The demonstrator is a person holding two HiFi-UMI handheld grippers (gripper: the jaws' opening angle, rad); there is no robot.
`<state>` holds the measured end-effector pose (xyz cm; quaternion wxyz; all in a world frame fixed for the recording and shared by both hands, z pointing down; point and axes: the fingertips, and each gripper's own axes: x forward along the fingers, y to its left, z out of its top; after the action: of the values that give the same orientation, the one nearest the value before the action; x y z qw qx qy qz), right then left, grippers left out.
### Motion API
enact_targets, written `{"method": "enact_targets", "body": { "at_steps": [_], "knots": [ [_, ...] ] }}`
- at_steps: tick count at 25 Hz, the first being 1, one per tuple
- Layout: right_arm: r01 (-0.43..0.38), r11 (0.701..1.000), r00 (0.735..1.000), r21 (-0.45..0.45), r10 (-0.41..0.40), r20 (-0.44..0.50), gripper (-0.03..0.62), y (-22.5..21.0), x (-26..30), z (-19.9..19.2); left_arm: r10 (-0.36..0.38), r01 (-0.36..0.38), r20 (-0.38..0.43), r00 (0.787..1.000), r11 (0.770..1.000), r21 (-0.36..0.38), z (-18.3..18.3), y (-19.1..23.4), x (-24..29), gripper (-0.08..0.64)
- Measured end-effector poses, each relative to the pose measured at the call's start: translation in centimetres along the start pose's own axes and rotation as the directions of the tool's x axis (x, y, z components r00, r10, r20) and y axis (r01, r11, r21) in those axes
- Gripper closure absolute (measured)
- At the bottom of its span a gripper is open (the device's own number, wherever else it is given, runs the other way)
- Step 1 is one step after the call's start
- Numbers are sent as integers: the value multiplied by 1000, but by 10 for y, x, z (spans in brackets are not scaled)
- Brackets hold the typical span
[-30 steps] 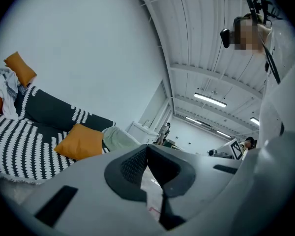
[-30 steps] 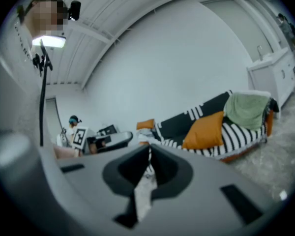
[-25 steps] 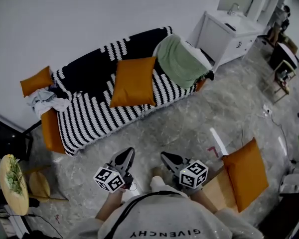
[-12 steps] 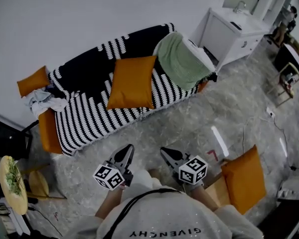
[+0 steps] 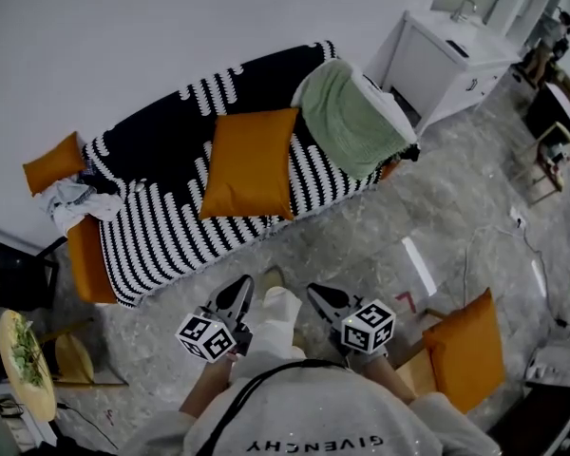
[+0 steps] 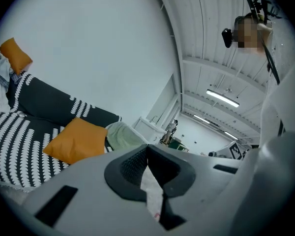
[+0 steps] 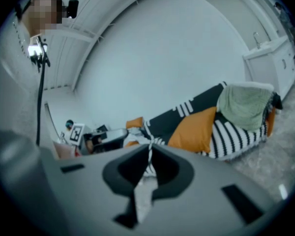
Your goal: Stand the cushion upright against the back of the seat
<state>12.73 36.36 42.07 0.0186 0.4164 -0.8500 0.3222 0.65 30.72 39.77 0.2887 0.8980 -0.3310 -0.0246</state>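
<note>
Facing striped sofa (image 5: 161, 231), both my claws clenched, nothing held: left gripper (image 5: 238, 290), right gripper (image 5: 319, 297). Orange cushion (image 5: 249, 164) lies mid-seat, well apart from me, far and slightly left. Long axis runs near-to-far toward backrest. Left gripper marginally nearer. Sweatshirt (image 5: 313, 416) print reads GIVENCHY, upside down.

A living-room set inside a large hall. A sofa (image 5: 171, 217) backs a white wall (image 5: 171, 36), with a sink cabinet (image 5: 437, 65) right of the sofa. Strip lights (image 6: 222, 98) line a high ceiling (image 6: 221, 43).
</note>
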Motion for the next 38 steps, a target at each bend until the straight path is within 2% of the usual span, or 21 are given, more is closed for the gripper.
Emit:
{"method": "enact_targets", "body": {
  "at_steps": [5, 10, 18, 24, 30, 35, 38],
  "knots": [
    [30, 999, 999, 14, -30, -24, 572, -34, 31, 20, -30, 30, -10, 1000, 1000, -2, 15, 28, 37, 535],
    [30, 999, 998, 15, -29, -63, 572, -64, 69, 36, -10, 10, -39, 999, 1000, -4, 25, 65, 70, 535],
    [46, 999, 984, 17, -43, -173, 571, -122, 135, 29, 52, -53, -44, 998, 998, -33, 28, 128, 105, 535],
    [114, 993, 967, 18, -106, -230, 569, -170, 171, 10, 148, -153, -74, 986, 986, -69, 9, 175, 109, 535],
    [174, 984, 930, 21, -158, -331, 557, -218, 199, -16, 252, -262, -84, 964, 957, -128, -18, 218, 106, 535],
    [198, 980, 881, -11, -183, -436, 435, -251, 221, -44, 291, -308, -113, 950, 932, -190, -50, 236, 101, 535],
    [241, 969, 868, 49, -193, -457, 401, -271, 233, -64, 313, -333, -120, 942, 919, -210, -62, 246, 96, 535]
  ]
}}
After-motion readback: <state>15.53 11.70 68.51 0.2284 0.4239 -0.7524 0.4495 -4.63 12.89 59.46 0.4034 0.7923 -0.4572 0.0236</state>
